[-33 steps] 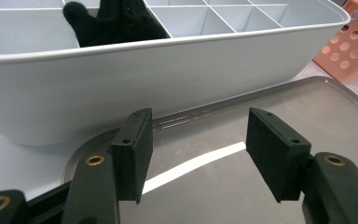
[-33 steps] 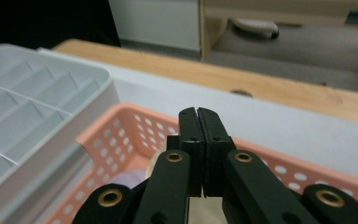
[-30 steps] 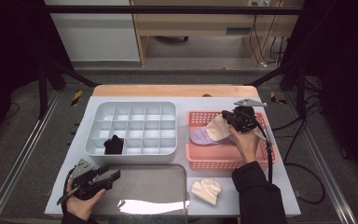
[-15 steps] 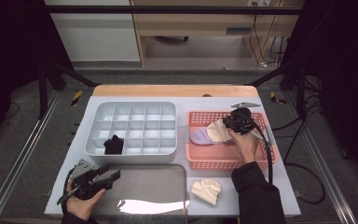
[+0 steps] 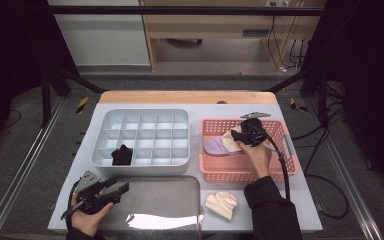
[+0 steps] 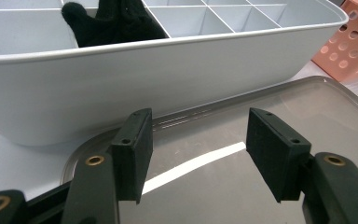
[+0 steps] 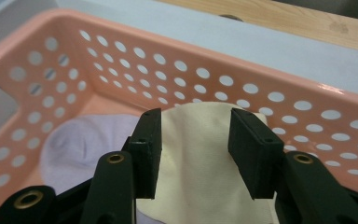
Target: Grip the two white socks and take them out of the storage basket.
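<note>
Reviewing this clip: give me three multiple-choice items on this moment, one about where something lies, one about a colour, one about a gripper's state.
1. Where does the black cloth item lie?
A. in the pink basket
B. in a front compartment of the white divided tray
C. on the metal tray

2. What colour is the cloth under the cream cloth in the pink basket?
A. pale purple
B. green
C. red

3. How do the jaws of the right gripper stand?
A. clamped on the basket wall
B. holding the black item
C. apart, above the cream cloth

Key: 1 B, the high view shows it in the white divided tray, front row. 2 A, the pale purple cloth peeks out beside the cream one. 3 C, the right gripper view shows a gap between the jaws, which have just been opening, cream cloth behind.
</note>
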A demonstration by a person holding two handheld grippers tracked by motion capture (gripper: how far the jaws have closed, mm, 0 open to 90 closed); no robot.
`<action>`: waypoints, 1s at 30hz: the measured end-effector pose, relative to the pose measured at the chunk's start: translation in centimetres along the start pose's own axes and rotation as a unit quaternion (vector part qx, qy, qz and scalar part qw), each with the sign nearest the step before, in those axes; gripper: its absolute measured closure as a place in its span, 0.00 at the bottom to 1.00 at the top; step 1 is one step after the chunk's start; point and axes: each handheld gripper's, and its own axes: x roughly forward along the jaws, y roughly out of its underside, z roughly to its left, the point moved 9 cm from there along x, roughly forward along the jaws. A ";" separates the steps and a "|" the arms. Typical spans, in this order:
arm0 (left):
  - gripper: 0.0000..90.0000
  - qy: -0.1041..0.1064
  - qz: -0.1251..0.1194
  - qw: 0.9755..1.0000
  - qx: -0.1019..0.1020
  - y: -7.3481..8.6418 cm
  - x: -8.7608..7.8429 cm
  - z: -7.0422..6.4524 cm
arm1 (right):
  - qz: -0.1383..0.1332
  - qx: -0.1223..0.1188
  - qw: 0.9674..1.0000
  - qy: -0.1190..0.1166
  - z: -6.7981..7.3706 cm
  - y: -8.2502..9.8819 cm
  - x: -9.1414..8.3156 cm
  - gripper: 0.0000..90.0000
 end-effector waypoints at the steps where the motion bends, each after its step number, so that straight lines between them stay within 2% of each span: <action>1: 0.45 0.000 0.000 1.000 0.000 0.0 0.0 0.0 | 0.004 -0.001 1.000 0.002 -0.1 0.1 0.1 0.61; 7: 0.45 0.000 0.000 1.000 0.000 0.0 0.0 0.0 | 0.026 -0.003 1.000 0.012 -0.3 0.8 0.9 0.64; 8: 0.45 0.000 0.000 1.000 0.000 0.0 0.0 0.0 | 0.033 -0.009 0.999 0.015 -0.4 1.0 1.1 0.67; 14: 0.45 0.000 0.000 1.000 0.000 0.0 0.0 0.0 | 0.068 -0.001 0.998 0.007 -0.2 1.7 1.3 0.90; 16: 0.45 0.000 -0.001 1.000 0.000 0.0 0.0 0.0 | 0.066 -0.001 0.998 0.004 -0.2 1.7 1.1 0.94; 20: 0.45 0.000 -0.001 1.000 -0.001 0.0 0.0 0.0 | 0.053 -0.001 0.999 0.004 -0.2 1.2 0.3 0.95; 30: 0.45 0.001 -0.001 1.000 -0.001 0.0 0.0 -0.1 | -0.002 0.005 1.000 -0.024 0.2 -0.8 -3.7 0.96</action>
